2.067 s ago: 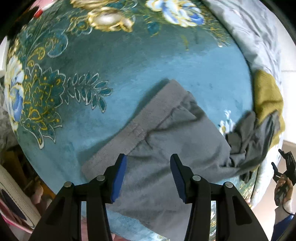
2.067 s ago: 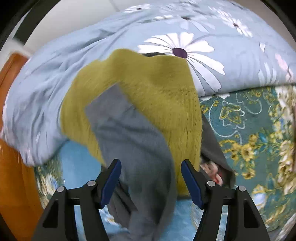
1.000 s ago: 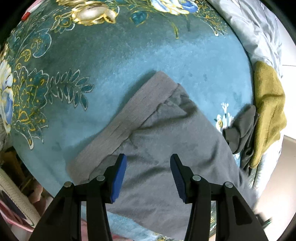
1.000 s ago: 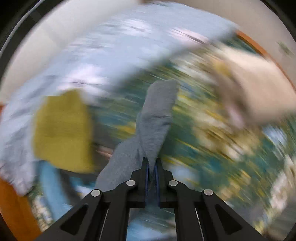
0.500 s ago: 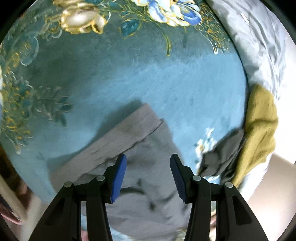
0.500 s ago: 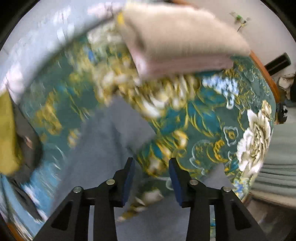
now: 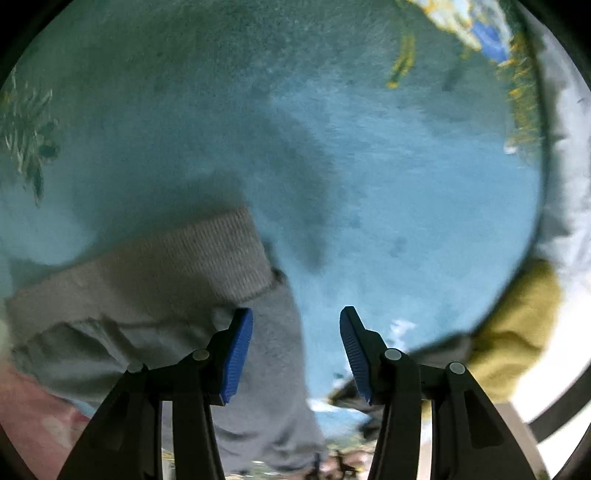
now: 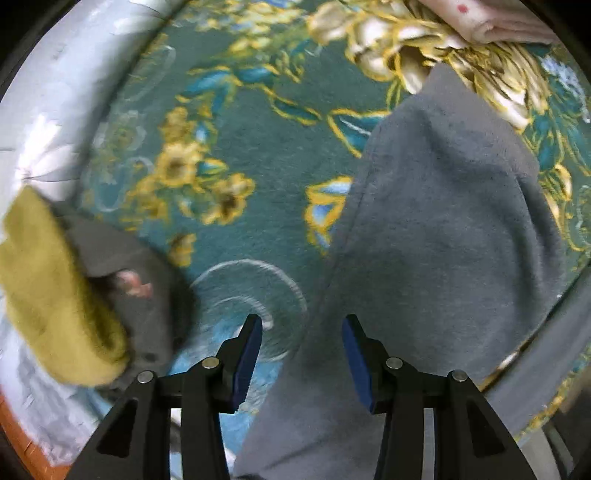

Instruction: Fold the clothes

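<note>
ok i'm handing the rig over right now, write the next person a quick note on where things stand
Left gripper: open, empty, over the ribbed waistband end of the grey trousers.
Right gripper: open, empty, over a grey trouser leg spread on the flowered blanket.
The yellow sweater and a dark grey garment lie bunched at the blanket's edge, unfolded. A folded pink item sits at the far side.
Done: trousers laid out, roughly flat.
Left: fold the trousers, then the sweater and the dark garment.
</note>
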